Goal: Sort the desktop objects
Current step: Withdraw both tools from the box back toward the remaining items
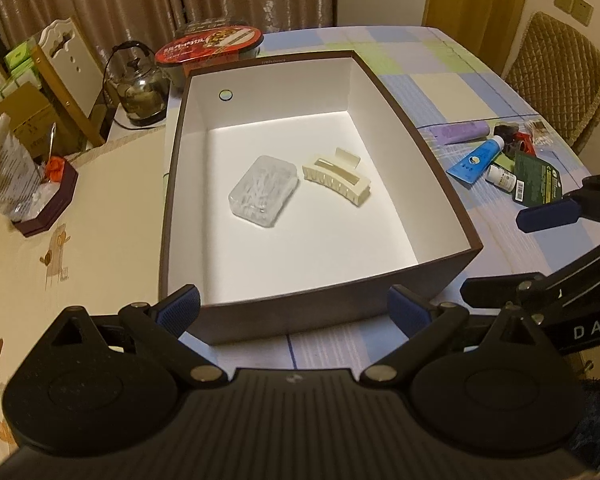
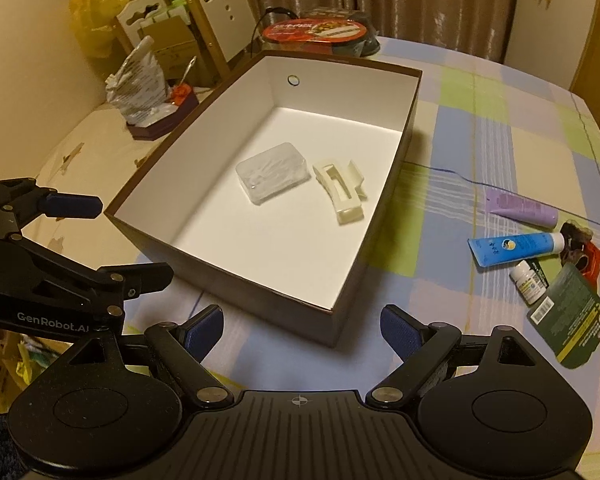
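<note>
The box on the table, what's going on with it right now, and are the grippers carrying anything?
A person is sorting desk clutter into the open box. A clear plastic case and a cream hair clip already lie side by side on its floor. Both the left gripper and the right gripper hover open and empty at the box's near edge. Still out on the tablecloth to the right: a purple tube, a blue tube, a small white bottle and a dark green packet.

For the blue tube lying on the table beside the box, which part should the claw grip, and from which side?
Grip the blue tube across its round middle, coming from above with the open right claw. It lies flat; the white cap end touches clutter, and the crimped end is thin. The purple tube lies apart, so there seems room for both fingers.
</note>
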`<state>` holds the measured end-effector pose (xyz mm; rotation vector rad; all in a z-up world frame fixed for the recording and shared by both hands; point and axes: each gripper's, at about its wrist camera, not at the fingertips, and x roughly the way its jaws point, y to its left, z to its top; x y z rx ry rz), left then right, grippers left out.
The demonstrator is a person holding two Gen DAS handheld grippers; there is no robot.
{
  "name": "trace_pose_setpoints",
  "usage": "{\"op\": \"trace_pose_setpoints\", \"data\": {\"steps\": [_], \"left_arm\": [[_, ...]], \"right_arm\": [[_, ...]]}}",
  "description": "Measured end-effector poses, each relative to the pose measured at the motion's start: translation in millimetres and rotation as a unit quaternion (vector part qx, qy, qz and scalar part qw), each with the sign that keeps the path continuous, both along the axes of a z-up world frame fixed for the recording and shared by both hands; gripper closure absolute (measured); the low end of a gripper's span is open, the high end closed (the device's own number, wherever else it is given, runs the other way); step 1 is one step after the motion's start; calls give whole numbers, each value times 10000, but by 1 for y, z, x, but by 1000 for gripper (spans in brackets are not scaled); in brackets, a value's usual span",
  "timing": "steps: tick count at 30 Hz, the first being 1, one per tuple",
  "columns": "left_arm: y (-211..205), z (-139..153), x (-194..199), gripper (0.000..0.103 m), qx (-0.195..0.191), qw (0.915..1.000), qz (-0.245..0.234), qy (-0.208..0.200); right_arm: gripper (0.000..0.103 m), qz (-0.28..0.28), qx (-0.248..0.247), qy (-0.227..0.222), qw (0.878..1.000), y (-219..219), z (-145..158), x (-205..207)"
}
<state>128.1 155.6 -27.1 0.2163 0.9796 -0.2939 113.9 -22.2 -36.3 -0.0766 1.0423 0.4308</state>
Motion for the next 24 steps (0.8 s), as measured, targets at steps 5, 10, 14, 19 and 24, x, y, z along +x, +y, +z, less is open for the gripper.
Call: {"op": "trace_pose_setpoints", "data": {"steps": [5,10,14,19,24], "left_arm": [[-15,3,-4,4,28,9998,195,-8],[-35,6,-8,4,64,9995,315,-12],[-54,7,-11,4,74,9993,356,-21],[-83,9,-15,4,48,9994,332,-69],[-117,12,-15,4,-56,9996,209,-194]], "right_arm": [[15,164,12,-25,9999,-17,3,1],[15,248,34,-13,9997,-39,5,2],[15,301,52,-28,9995,-57,8,3],[15,241,125,-46,9996,-87,11,2],[15,-75,211,-60,9997,-130,14,2]]}}
